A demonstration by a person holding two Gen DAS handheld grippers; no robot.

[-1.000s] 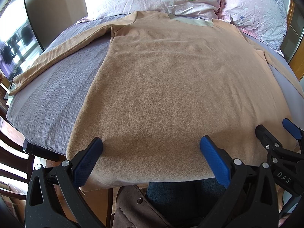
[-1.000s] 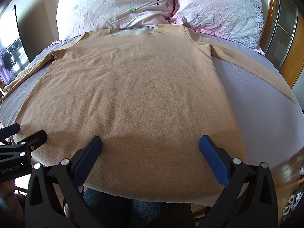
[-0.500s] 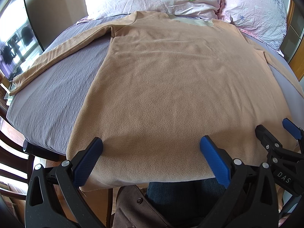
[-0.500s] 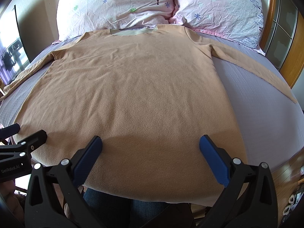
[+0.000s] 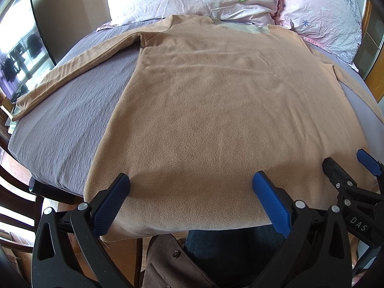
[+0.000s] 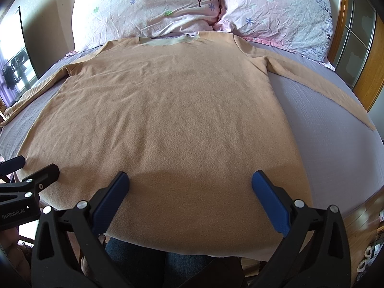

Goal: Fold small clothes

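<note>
A tan long-sleeved fleece shirt [image 5: 216, 110] lies flat on the bed, collar at the far end by the pillows, both sleeves spread outwards; it also shows in the right wrist view [image 6: 163, 120]. Its hem hangs a little over the near bed edge. My left gripper [image 5: 190, 192] is open and empty, hovering over the hem near its left corner. My right gripper [image 6: 189, 192] is open and empty over the hem towards its right side. Each gripper shows at the edge of the other's view.
The shirt lies on a grey-purple bedspread [image 5: 62, 120]. Two floral pillows [image 6: 153, 7] lean at the head of the bed. A wooden bed frame [image 6: 367, 76] runs along the right. A dark chair [image 5: 14, 204] stands at the near left corner.
</note>
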